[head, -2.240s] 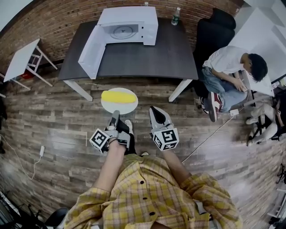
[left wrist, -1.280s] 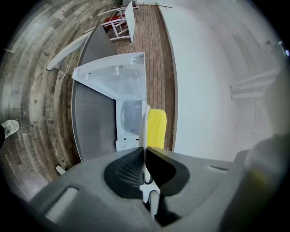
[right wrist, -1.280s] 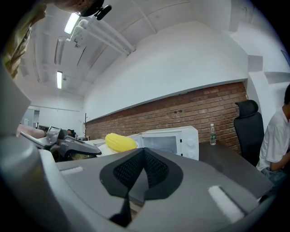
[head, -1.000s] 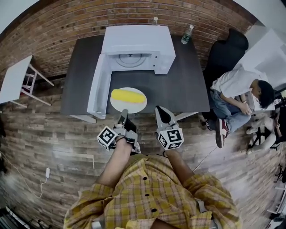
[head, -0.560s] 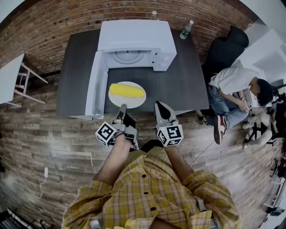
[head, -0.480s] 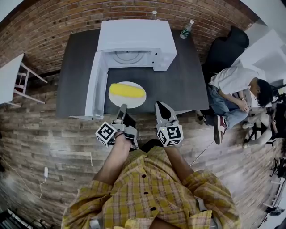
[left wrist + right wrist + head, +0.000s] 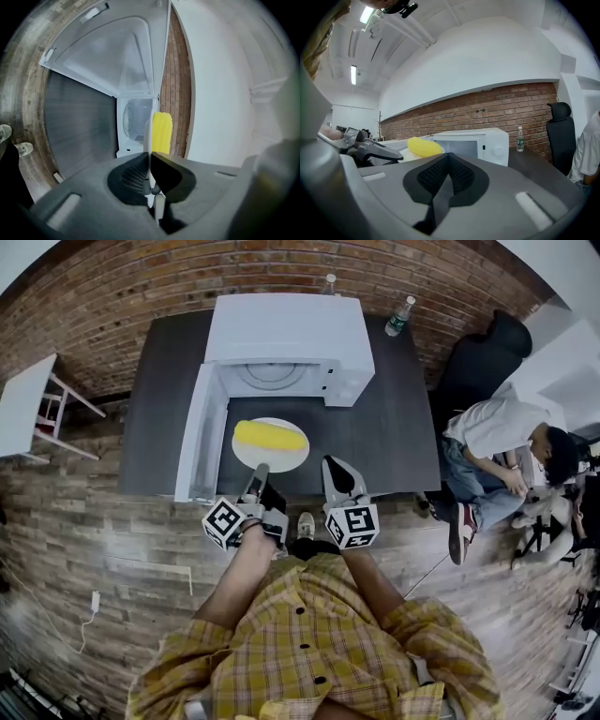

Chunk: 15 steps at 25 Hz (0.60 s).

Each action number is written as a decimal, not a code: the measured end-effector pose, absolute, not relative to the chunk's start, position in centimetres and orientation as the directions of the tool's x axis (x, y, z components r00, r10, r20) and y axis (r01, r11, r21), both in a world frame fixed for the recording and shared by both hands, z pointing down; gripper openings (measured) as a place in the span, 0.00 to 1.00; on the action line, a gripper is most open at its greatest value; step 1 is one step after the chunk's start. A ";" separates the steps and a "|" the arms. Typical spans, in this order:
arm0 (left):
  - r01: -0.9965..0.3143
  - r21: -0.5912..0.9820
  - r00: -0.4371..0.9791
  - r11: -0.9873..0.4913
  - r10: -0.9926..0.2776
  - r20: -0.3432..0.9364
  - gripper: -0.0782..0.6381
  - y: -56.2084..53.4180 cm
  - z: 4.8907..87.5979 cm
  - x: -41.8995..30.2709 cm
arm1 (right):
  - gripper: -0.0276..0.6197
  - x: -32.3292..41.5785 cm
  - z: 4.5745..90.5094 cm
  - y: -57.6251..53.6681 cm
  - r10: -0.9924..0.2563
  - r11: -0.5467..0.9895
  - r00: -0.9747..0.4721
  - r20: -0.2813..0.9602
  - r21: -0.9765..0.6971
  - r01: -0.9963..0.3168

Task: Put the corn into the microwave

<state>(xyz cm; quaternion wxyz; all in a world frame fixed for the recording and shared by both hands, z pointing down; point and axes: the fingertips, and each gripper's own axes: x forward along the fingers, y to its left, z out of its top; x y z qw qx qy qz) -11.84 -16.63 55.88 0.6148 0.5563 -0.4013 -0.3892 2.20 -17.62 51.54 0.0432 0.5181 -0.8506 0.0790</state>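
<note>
Yellow corn cob [image 7: 270, 435] lies long axis left-right on round white plate [image 7: 269, 459]. Left claw [image 7: 260, 473] clamps the plate rim; right claw [image 7: 334, 471] closed, empty. Plate carried from over wood floor [image 7: 94, 507] to over dark tabletop [image 7: 394, 427].

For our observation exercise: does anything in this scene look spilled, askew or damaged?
Nothing stands out. The corn lies whole on the plate, which the left tool grips by its rim in front of the microwave. Its door stands open, and nothing is spilled on the table.
</note>
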 end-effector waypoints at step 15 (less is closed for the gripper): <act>0.025 0.996 0.316 0.090 -0.946 0.077 0.13 -23.1 57.5 -11.3 | 0.05 2.7 51.9 -23.9 -0.841 0.513 -0.527 0.118 -0.132 -0.848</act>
